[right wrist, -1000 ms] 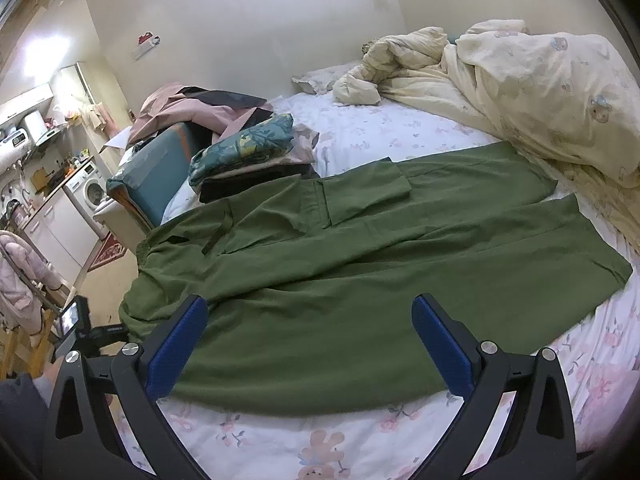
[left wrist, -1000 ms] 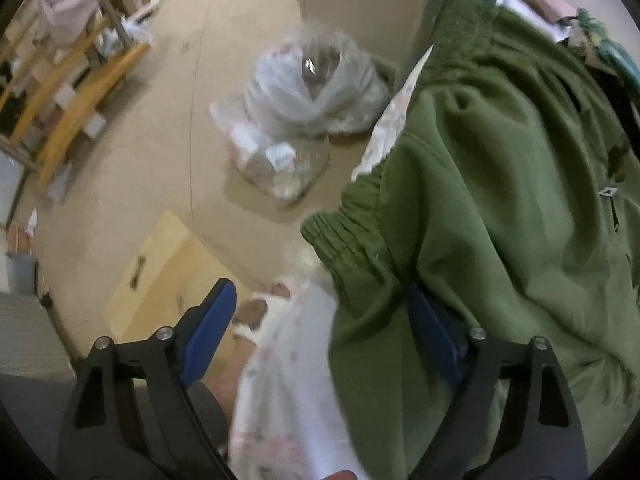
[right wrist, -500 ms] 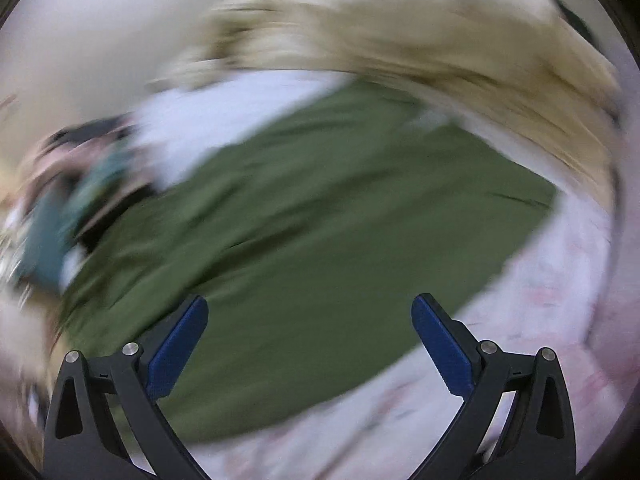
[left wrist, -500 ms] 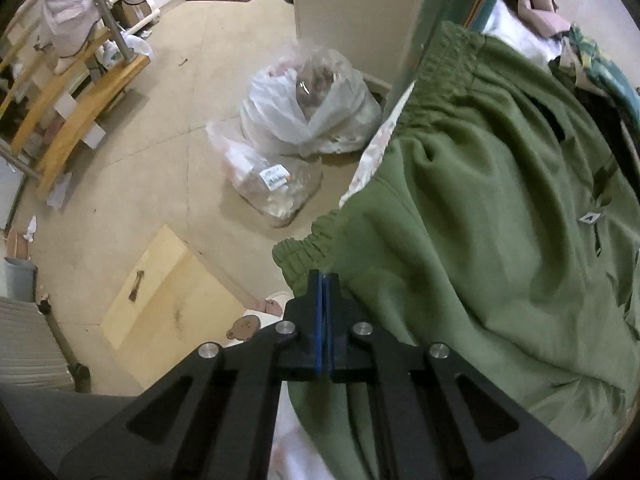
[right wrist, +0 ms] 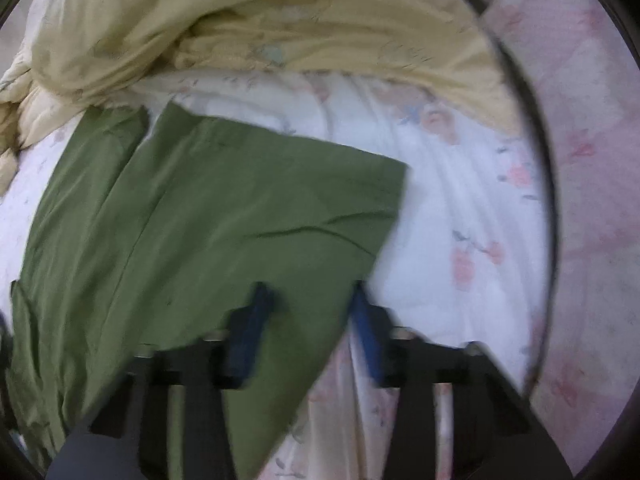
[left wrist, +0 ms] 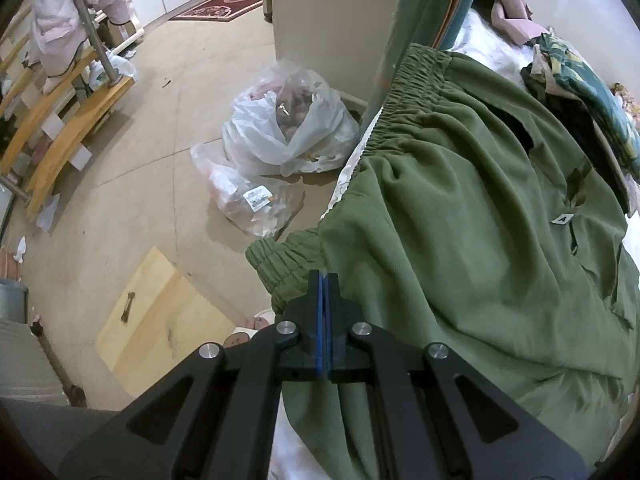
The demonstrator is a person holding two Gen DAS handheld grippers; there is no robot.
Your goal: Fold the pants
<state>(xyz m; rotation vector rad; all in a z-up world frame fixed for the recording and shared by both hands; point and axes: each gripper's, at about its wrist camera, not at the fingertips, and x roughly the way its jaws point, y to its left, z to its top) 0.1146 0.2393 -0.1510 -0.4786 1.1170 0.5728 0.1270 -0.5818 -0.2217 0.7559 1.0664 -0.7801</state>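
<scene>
My left gripper [left wrist: 323, 312] is clamped on the pants [left wrist: 460, 240] waistband; my right gripper [right wrist: 308, 320] has been closing — hem corner between its half-closed jaws, legs running upper left.

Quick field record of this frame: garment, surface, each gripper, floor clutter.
garment: green pants, spread out on bed
surface: floral bedsheet; yellow quilt bunched beyond the leg end
left gripper: jaws shut on the elastic waistband at the bed edge
right gripper: jaws have just been closing, astride the leg hem corner, gap still visible; frame blurred
floor clutter: white plastic bag, wooden board
</scene>
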